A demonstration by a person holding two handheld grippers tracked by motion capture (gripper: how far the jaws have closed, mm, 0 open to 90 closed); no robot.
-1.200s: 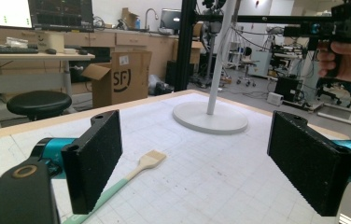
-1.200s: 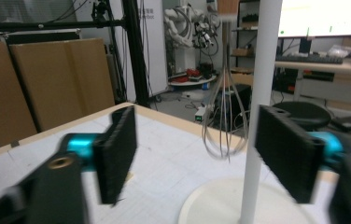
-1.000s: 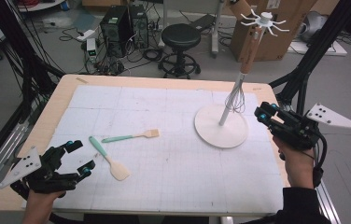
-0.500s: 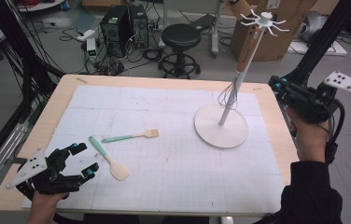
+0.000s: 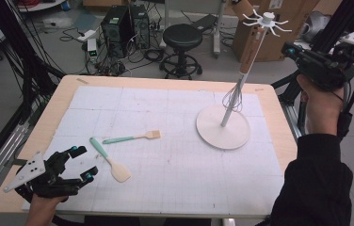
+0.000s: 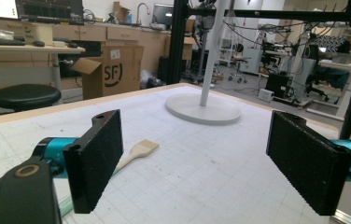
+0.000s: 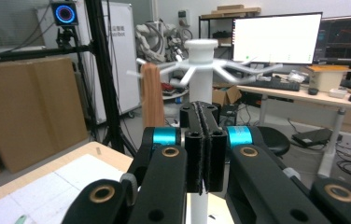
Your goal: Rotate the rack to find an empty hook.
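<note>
Two spatulas [image 5: 111,157] lie by the spread, empty left claw [image 5: 78,165]; the right claw [image 7: 204,140] (clenched on nothing) could knock the hanging whisk [image 5: 243,70] off its rack [image 5: 265,21].

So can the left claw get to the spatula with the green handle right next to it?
Probably yes. The left claw is open and low at the table's near corner, and the spatula lies flat just beside it on the mat with nothing between them. The brush lies a little beyond, apart from it.
</note>
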